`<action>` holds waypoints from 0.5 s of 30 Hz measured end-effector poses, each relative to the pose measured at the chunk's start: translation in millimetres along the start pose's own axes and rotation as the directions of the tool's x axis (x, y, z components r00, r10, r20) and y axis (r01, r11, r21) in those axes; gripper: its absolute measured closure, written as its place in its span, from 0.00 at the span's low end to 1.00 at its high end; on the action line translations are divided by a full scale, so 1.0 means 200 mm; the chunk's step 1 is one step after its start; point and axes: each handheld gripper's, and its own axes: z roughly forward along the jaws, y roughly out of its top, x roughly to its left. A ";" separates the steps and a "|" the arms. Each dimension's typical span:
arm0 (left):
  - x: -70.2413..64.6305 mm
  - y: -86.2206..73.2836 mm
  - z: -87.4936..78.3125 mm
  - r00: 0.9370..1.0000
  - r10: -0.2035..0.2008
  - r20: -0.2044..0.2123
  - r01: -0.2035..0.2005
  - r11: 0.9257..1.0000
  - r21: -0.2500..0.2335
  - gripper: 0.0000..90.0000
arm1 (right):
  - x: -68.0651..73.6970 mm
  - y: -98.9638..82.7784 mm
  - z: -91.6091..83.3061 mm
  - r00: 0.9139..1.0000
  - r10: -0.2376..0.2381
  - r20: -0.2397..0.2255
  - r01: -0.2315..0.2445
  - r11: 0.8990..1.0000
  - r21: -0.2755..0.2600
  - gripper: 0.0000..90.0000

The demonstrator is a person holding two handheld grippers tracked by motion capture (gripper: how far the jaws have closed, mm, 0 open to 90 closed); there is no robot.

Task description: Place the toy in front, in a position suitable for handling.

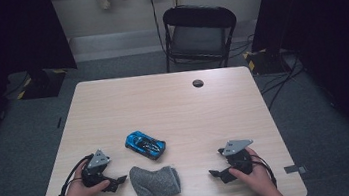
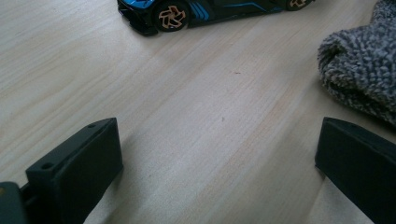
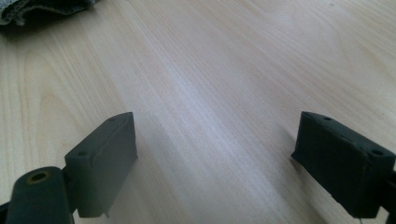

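- Nothing on the table (image 1: pixel 172 98) looks handled yet; all the work seems to lie ahead.
- Grey cloth (image 1: pixel 155 182) lies bunched by the near edge, between both grippers, untouched.
- Blue toy car (image 1: pixel 145 144) sits just beyond the cloth, toward the table's middle, apart from it.
- Left gripper (image 1: pixel 120 179), jaws spread wide and empty, rests just left of the cloth.
- Right gripper (image 1: pixel 214 173), likewise spread and empty, rests near the right corner.

You face a light wood table (image 1: pixel 172 98) on grey carpet (image 1: pixel 317 126), w/ a black folding chair (image 1: pixel 199 34) behind, dark curtains (image 1: pixel 9 37) either side.
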 end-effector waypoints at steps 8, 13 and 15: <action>0.00 0.00 0.00 1.000 -0.002 0.002 0.002 1.000 0.000 0.00 | 0.00 0.00 0.00 1.000 0.000 0.000 0.000 1.000 0.000 0.14; 0.00 0.00 0.00 1.000 0.000 0.001 0.000 1.000 0.000 0.00 | 0.00 0.00 0.00 1.000 0.007 0.004 -0.007 1.000 0.001 0.14; 0.00 0.00 0.00 1.000 -0.002 0.002 0.002 1.000 -0.001 0.00 | 0.01 0.00 0.00 1.000 0.017 0.011 -0.017 1.000 0.000 0.14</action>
